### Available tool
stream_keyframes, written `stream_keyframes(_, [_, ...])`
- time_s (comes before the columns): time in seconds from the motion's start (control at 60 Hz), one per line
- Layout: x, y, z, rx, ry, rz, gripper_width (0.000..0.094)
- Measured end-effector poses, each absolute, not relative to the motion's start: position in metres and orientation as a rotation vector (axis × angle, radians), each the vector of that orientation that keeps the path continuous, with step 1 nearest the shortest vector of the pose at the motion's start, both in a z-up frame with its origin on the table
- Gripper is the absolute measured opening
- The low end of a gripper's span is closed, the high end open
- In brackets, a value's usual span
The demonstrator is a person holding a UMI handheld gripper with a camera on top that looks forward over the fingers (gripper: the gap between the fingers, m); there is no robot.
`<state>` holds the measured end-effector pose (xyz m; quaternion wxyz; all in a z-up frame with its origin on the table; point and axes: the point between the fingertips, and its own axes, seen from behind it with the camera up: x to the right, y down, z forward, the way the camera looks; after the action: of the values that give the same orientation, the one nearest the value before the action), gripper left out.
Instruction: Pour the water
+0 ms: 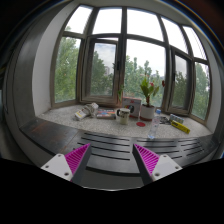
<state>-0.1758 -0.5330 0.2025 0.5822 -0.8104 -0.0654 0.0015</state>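
My gripper is open and empty, its two pink-padded fingers spread wide above a dark slatted surface. Well beyond the fingers, a bay-window sill holds small things: a white cup, a potted green plant in a white pot, and a small white object to the left. No bottle or jug is clearly told apart. Nothing stands between the fingers.
A yellow object lies on the sill at the right. Flat papers or a book lie near the cup. Tall window panes with trees outside rise behind the sill. The dark slatted surface lies between me and the sill.
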Motion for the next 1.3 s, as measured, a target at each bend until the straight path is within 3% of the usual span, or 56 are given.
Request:
stream_keyframes(0.15, [-0.145,-0.526,0.178,-1.935,-0.126,-0.024,0.0850])
stream_keyframes(0.483, [0.005,-0.449,0.084,-2.026,-0.042,-0.168,0.0854])
stream_keyframes(0.683, [0.078,-0.330,0.082,-1.942,-0.016,-0.189,0.0856])
stream_keyframes(0.933, [0.107,-0.173,0.093,-1.830,-0.024,-0.122,0.0842])
stream_keyframes(1.033, [0.110,-0.132,0.091,-1.815,-0.015,-0.098,0.0773])
stream_keyframes(1.167, [0.108,-0.103,0.087,-1.787,-0.013,-0.080,0.0509])
stream_keyframes(1.3, [0.110,-0.100,0.089,-1.760,-0.018,-0.089,0.0391])
